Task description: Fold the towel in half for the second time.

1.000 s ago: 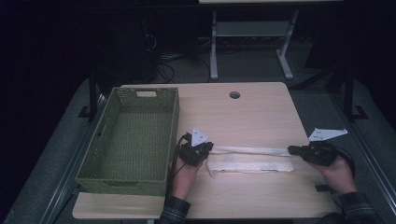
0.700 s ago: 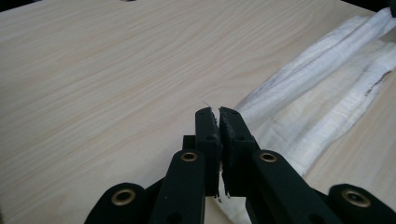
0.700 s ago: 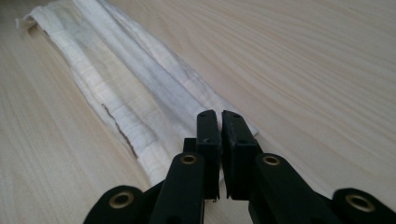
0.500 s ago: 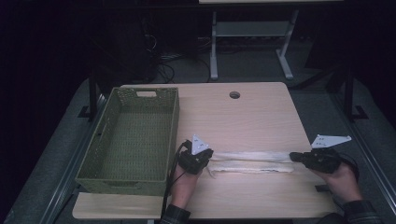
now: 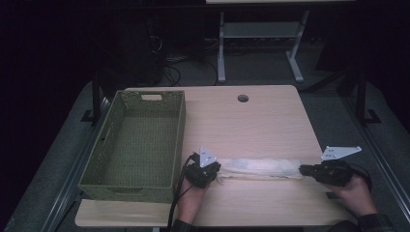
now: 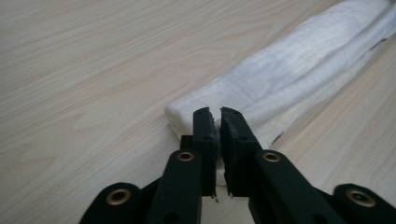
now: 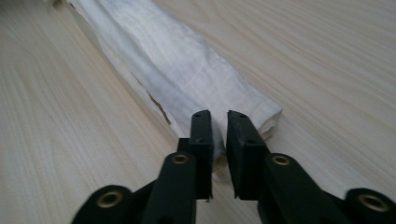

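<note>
Basket (image 5: 138,145): green woven tray with a handle slot in its far wall, along the table's (image 5: 261,121) left edge; nothing lies in it.
Left hand (image 5: 191,205): comes in from the near edge, just right of the basket's near right corner.
Left gripper (image 6: 216,135): at the cloth's left end, low over the table; its jaws have just been opening and stand a narrow gap apart, with a bit of cloth edge between them. Whether the pads still press on it is hard to tell; it looks loose. In the high view (image 5: 212,175) a grey three-cornered plate sits on top.
Cloth (image 5: 263,167): white, thin, folded into a long narrow strip with soft creases, lying flat across the near half of the table, from one gripper to the other. Close up (image 6: 289,70) the weave is fine and one long edge is frayed.
Right gripper (image 7: 219,133): at the cloth's right end (image 7: 187,74), near the table's right edge; jaws just opening too, slightly parted over the folded corner.
Right hand (image 5: 355,193): at the near right corner.
Table: pale wood grain, rounded corners, a round hole near the far edge.
In the way: nothing between basket and cloth.
</note>
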Action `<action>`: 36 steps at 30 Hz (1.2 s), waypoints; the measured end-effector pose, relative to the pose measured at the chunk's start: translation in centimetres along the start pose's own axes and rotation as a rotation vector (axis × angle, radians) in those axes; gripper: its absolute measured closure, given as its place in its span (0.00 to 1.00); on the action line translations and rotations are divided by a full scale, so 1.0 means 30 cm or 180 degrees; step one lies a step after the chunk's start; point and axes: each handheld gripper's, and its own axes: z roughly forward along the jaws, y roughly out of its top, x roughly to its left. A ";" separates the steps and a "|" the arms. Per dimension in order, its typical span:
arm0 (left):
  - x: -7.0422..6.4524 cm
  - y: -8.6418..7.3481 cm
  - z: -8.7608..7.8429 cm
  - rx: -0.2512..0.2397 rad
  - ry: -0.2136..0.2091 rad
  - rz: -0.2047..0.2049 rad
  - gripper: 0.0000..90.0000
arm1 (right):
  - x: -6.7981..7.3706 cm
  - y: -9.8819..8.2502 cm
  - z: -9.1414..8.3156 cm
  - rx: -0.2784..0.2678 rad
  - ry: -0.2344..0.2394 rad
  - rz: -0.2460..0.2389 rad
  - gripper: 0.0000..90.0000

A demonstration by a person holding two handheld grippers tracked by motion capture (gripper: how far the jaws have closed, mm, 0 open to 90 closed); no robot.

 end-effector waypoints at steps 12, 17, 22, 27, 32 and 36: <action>-0.029 0.032 -0.002 -0.0008 -0.0372 -0.0039 0.92 | 0.006 -0.003 0.006 -0.0029 0.0162 -0.0003 0.96; -0.034 -0.005 0.054 0.0274 -0.0345 0.0058 0.93 | 0.012 -0.020 0.044 0.0274 0.0160 -0.0073 0.98; -0.021 -0.021 0.068 0.0377 -0.0312 0.0144 0.95 | 0.009 -0.026 0.049 0.0318 0.0165 -0.0035 0.99; -0.018 0.016 0.057 0.0372 -0.0358 0.0180 0.85 | 0.009 -0.015 0.035 0.0208 0.0161 -0.0037 0.99; -0.009 0.061 0.056 0.0362 -0.0414 0.0208 0.66 | 0.020 0.006 0.028 0.0120 0.0169 0.0002 0.99; -0.008 0.071 0.061 0.0393 -0.0481 0.0238 0.52 | 0.023 0.009 0.045 0.0165 0.0172 -0.0045 0.99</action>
